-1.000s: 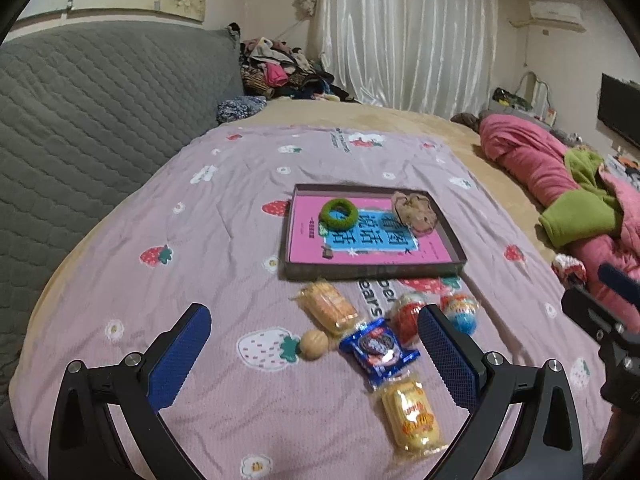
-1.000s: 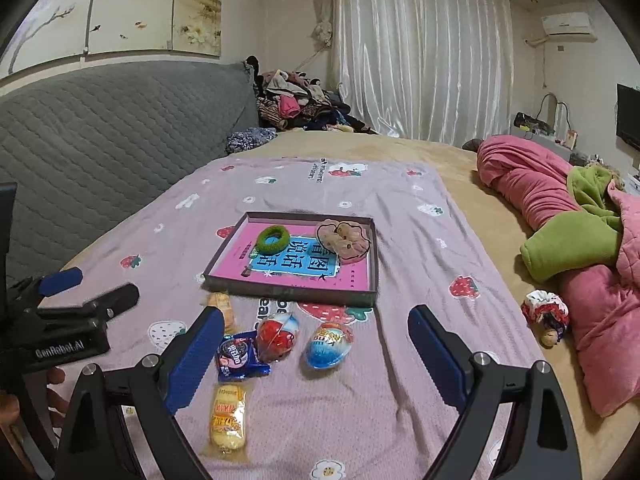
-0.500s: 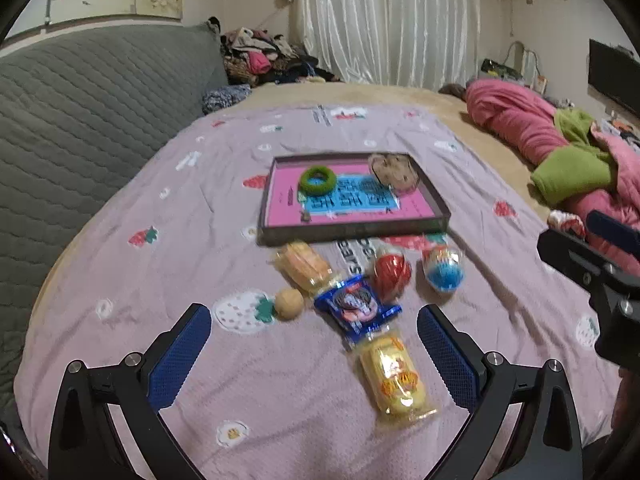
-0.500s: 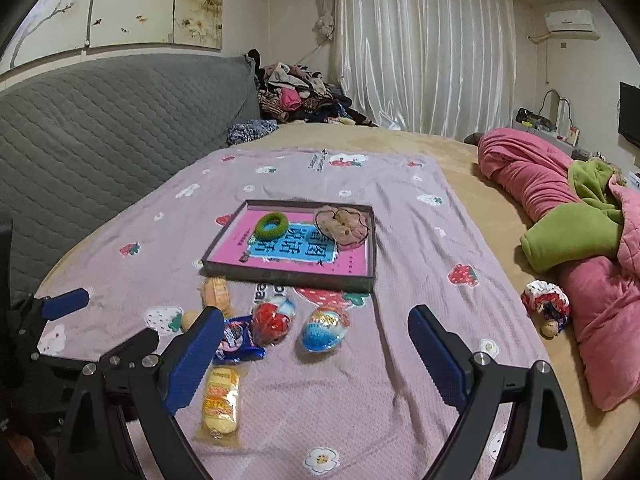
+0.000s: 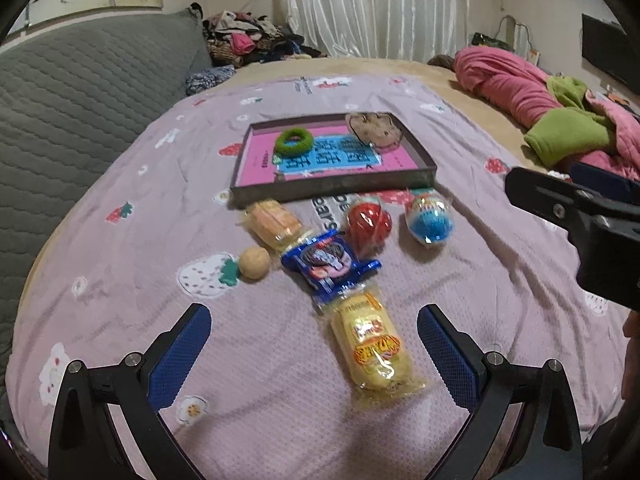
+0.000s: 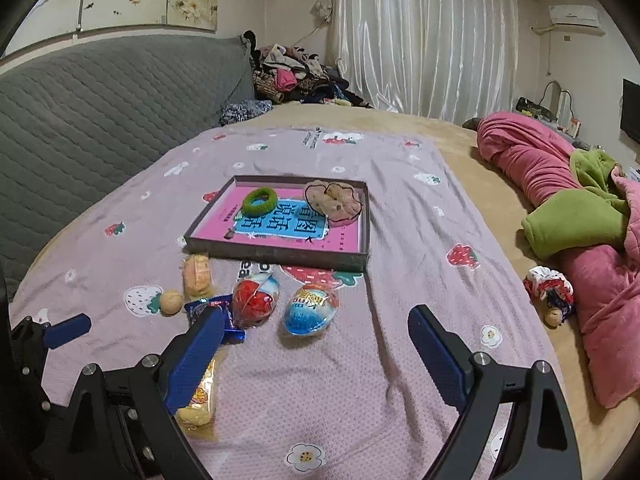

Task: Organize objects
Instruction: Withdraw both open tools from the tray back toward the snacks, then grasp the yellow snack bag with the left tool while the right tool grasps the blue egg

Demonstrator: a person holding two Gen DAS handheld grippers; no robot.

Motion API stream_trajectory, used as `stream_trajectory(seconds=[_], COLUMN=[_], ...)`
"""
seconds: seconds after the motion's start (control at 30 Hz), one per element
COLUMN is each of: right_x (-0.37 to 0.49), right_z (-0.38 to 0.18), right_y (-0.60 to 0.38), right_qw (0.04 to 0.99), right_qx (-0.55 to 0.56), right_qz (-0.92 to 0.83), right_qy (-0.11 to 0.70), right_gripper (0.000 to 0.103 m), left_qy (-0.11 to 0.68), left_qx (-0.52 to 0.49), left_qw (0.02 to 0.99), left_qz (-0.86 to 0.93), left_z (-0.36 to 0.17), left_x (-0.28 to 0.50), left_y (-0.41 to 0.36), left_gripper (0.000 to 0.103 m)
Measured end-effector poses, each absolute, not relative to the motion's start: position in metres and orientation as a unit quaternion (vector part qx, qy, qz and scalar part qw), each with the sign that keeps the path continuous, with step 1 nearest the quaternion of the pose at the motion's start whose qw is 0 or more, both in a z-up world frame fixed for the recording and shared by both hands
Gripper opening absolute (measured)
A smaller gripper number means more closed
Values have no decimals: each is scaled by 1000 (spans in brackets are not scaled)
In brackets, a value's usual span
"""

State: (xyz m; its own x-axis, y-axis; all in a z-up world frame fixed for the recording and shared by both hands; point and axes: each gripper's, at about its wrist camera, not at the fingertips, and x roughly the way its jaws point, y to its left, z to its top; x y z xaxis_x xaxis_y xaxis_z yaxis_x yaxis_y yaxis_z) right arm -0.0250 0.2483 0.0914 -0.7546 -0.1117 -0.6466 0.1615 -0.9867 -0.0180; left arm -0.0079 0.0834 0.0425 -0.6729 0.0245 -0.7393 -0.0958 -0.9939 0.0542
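Bed cover (image 5: 120,300): lilac, strawberry print, spread over the bed; everything I am sorting lies on it.
Pink quilt (image 6: 532,168): heaped with a green blanket (image 6: 576,224) along the right edge, well off the cover.
Tray (image 5: 332,188): shallow dark box with a pink and blue printed floor, flat on the cover beyond the snacks.
Tray contents: green hair ring (image 5: 294,142) toward the far left, brown patterned scrunchie (image 5: 374,130) in the far right corner.
My left gripper (image 5: 314,338): jaws spread wide, gripping nothing; the yellow snack pack (image 5: 372,344) lies on the cover between the two pads, touching neither.
My right gripper (image 6: 316,338): jaws wide apart, empty, above bare cover just this side of the blue egg (image 6: 310,310).
Blue cookie pack (image 5: 330,262): just beyond the yellow pack, their ends overlapping or touching; blur keeps me from saying which.
Red egg (image 5: 368,224): foil-wrapped, beside the blue cookie pack, just short of the tray's near wall.
Blue egg, left view (image 5: 430,220): right of the red one, a small gap between them.
Orange wafer pack (image 5: 274,222): near the tray's near left corner.
Tan ball (image 5: 254,262): on the cover left of the cookie pack, against a printed strawberry.
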Motion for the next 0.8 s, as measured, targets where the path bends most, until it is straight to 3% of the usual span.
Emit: stream_trajectory(seconds=[0.8], right_x=[-57], right_z=[36], right_y=[232], right_qw=[73], right_qx=[402], right_qz=[-909], right_qy=[78], right_gripper=[93], left_qy=[27], left_qx=[-437], left_qw=[47], left_qz=[898], left_z=[1], left_x=[-25], left_y=[92], left_gripper=[103])
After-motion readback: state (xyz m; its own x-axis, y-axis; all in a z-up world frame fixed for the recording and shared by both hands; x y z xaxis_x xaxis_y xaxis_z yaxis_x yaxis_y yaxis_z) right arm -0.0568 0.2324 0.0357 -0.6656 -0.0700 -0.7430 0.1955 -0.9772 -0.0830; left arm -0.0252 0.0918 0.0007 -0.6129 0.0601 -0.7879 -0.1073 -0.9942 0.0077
